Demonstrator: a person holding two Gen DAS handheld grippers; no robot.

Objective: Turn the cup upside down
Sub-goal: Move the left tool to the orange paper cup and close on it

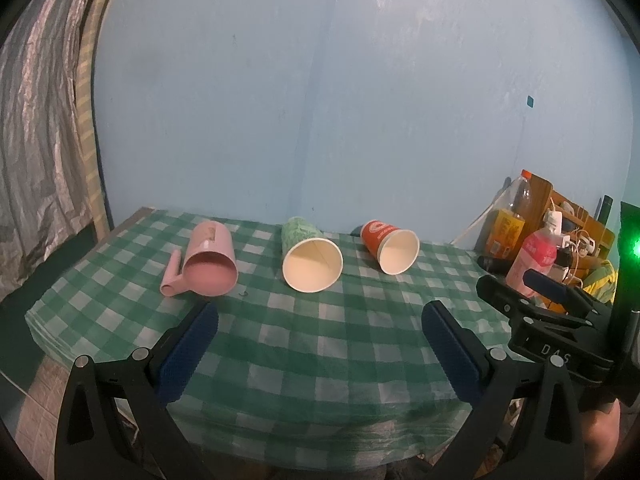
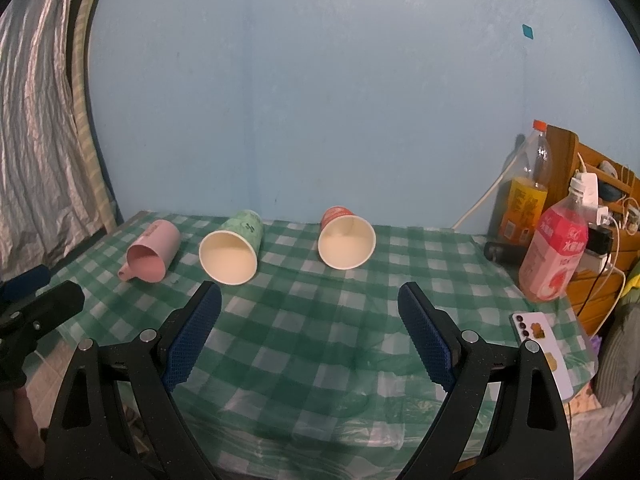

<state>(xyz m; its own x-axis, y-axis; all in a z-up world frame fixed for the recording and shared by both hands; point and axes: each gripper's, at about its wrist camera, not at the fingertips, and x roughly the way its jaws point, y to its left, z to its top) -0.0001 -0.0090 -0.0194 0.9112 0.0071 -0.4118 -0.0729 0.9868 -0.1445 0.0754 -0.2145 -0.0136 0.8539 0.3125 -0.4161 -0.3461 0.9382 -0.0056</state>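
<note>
**Lying cups, empty jaws**

Lying sideways mid-bench, mouths toward you: pink mug, green paper cup, red paper cup. Your left gripper and right gripper hover near them, jaws wide.

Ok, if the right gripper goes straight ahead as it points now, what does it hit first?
Probably the checked tablecloth first; the right gripper is open, aimed between the green paper cup and red paper cup. Depth is unclear.

Dim, bluish, soft light; strong fisheye curving, dark corners, faint shadows, slight blur
</note>
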